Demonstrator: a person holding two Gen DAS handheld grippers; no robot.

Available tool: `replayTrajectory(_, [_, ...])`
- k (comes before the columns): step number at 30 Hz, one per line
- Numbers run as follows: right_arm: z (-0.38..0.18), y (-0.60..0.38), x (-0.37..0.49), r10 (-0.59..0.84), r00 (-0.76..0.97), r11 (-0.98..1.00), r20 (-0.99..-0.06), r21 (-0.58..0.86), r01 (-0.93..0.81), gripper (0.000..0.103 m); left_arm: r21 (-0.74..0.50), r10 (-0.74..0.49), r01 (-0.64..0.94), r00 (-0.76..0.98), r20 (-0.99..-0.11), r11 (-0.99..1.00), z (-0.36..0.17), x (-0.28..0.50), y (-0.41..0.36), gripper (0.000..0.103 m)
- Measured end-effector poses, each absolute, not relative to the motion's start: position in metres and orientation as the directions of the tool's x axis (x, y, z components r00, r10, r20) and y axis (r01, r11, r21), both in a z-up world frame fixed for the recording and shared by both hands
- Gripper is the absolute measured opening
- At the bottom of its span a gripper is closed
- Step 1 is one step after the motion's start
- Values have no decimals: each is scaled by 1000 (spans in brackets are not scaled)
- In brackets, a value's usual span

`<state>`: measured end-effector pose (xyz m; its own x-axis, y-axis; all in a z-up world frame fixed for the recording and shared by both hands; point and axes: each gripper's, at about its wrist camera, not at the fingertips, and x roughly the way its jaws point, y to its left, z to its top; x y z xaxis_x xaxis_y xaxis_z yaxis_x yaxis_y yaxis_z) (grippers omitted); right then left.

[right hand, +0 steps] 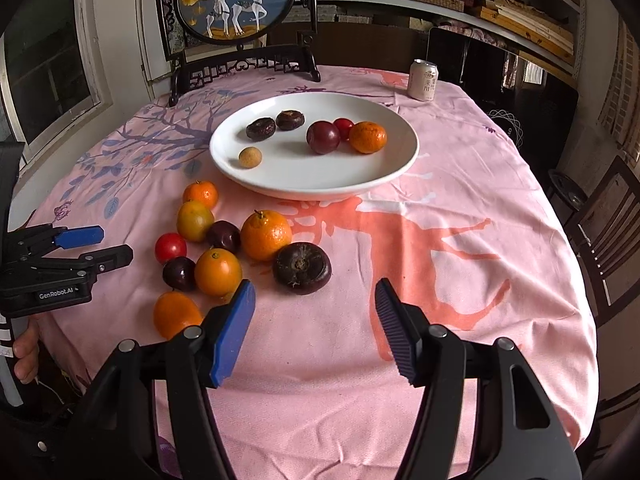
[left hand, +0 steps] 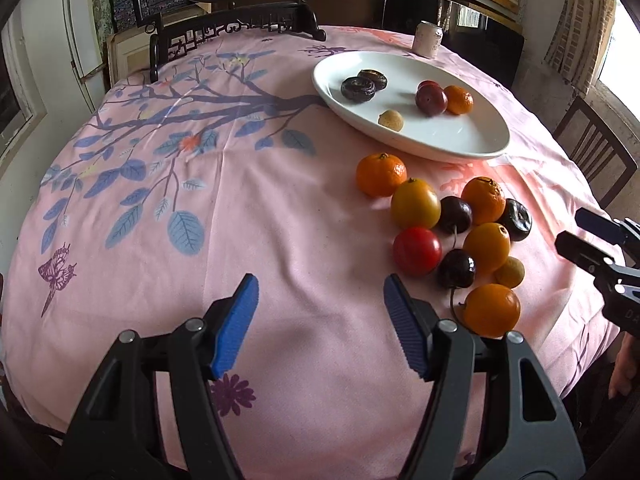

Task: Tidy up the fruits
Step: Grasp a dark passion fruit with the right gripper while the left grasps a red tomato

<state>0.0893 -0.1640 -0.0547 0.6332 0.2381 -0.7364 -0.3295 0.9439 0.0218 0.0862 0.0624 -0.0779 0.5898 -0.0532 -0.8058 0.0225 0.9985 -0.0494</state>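
Both grippers were seen hanging over bare pink tablecloth [right hand: 500, 200] at the near edge of the table, so that's what sat closest to the lenses. The left gripper [left hand: 320, 294] was held about half open with nothing between the blue pads, and the same went for the right gripper [right hand: 314, 300]: jaws parted, empty, no fruit touched.

The loose fruit was bunched in a tight cluster between the two tools, just in front of the white plate [right hand: 280, 184]. A big dark wrinkly fruit [right hand: 302, 266] was sitting at the edge of the cluster nearest the right gripper, with an orange [right hand: 266, 235] right behind it and a round orange fruit [right hand: 218, 272] beside it. A red tomato-looking fruit [left hand: 417, 251] and a couple of dark cherries [left hand: 456, 268] were packed in too. Six pieces had already been put on the plate, so roughly a third of the job looked done.

Trouble could probably be expected from how crammed the pile was. If one piece got pinched, its neighbours could be nudged and sent rolling, maybe off the near edge. The cherries also looked small for the pads and could easily be squeezed out. A can [right hand: 423, 80] was parked well behind the plate, out of harm's way.
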Motion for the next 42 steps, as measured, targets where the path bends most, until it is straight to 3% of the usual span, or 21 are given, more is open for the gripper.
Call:
replayTrajectory(11, [-93, -149, 130, 263, 552, 936, -791, 71, -344, 61, -39, -54, 38, 556, -830, 999, -89, 94, 56, 69])
replayTrajectory(12, [-93, -146, 130, 246, 563, 937, -789, 46, -345, 46, -39, -55, 41, 551, -832, 998, -90, 95, 55, 69])
replayTrajectory(13, [-92, -144, 129, 240, 567, 935, -788, 30, -353, 42, -38, -57, 45, 548, -835, 998, -90, 96, 53, 69])
replayTrajectory(30, [-74, -183, 104, 266, 584, 949, -767, 103, -297, 42, -3, -69, 124, 534, -843, 992, -97, 122, 11, 67])
replayTrajectory(33, [-71, -188, 101, 267, 591, 951, -761, 108, -290, 42, -11, -79, 128, 543, -836, 992, -96, 126, 8, 58])
replayTrajectory(35, [-70, -190, 101, 269, 592, 951, -760, 113, -287, 42, -24, -87, 121, 549, -831, 992, -94, 126, 9, 38])
replayTrajectory(36, [-70, -190, 100, 271, 592, 951, -759, 115, -288, 42, -45, -105, 123, 546, -831, 991, -93, 125, 10, 32])
replayTrajectory(42, [-64, -185, 95, 283, 605, 946, -744, 114, -303, 42, -84, -126, 100, 545, -829, 991, -90, 119, 18, 32])
